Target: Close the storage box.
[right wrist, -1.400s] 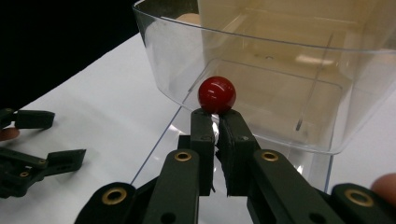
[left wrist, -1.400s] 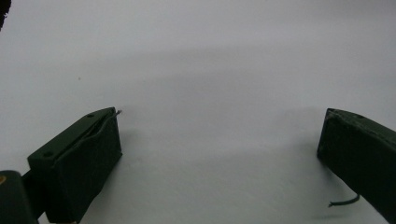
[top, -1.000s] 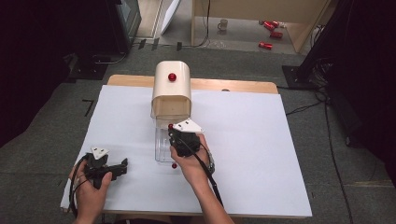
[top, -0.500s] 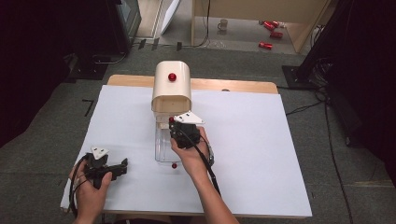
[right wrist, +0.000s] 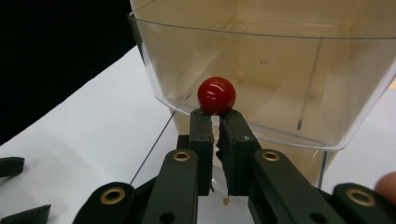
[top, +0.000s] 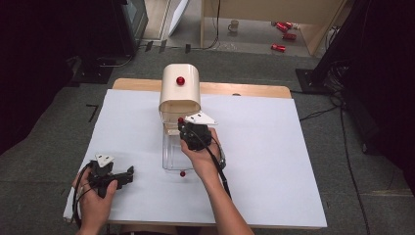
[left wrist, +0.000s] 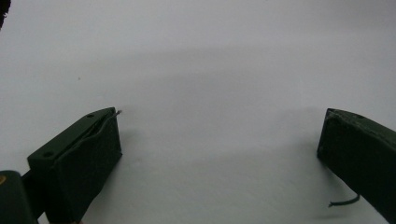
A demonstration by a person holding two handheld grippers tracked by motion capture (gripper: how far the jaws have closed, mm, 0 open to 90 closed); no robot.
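Right tool [right wrist: 215,122] pinching red knob [right wrist: 216,95] w/ jaws pressed together, prob to pull clear drawer [top: 172,147] from cream box [top: 180,90]. Left tool [left wrist: 219,144] spread wide, idling on table [top: 274,147], holding nothing.

High view looks forward and down on whole tabletop [top: 254,161]. Left gripper [left wrist: 219,154] cam sits very near the white surface. Right gripper [right wrist: 217,123] cam faces clear bin [right wrist: 261,70] close up — also in high view.
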